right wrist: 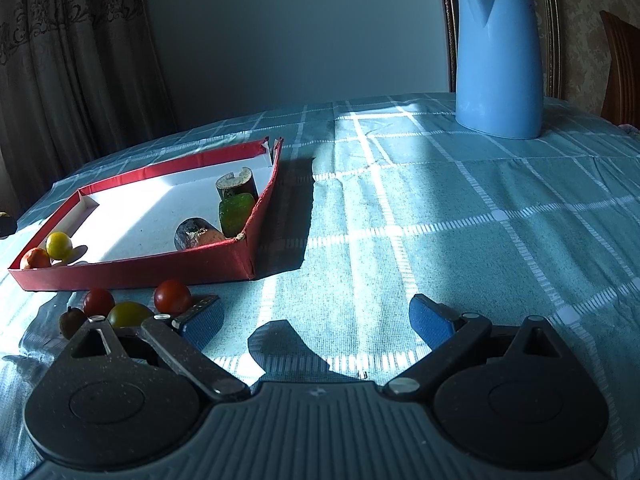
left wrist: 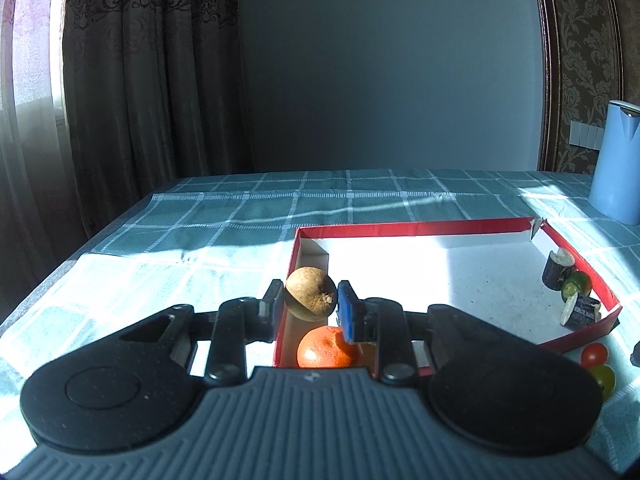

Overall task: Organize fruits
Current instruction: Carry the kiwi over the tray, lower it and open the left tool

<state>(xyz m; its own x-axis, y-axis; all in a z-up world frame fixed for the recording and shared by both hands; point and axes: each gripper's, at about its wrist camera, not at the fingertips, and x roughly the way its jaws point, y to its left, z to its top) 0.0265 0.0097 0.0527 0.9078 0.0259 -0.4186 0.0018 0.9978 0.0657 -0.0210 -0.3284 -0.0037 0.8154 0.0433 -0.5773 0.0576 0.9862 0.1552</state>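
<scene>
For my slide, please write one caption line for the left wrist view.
Left gripper holds a brown fruit above the red box, over an orange in its corner.

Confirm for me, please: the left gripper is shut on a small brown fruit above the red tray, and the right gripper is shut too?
Not quite. The right gripper is open, holding nothing, as the right wrist view shows. The left gripper is indeed shut on the brown fruit above the red tray.

A red-walled, white-floored box (right wrist: 132,270) is sitting on teal, white-checked cloth (right wrist: 440,208); the kettle (right wrist: 498,60) is showing pale blue, the curtains (left wrist: 152,80) brown floral.
</scene>
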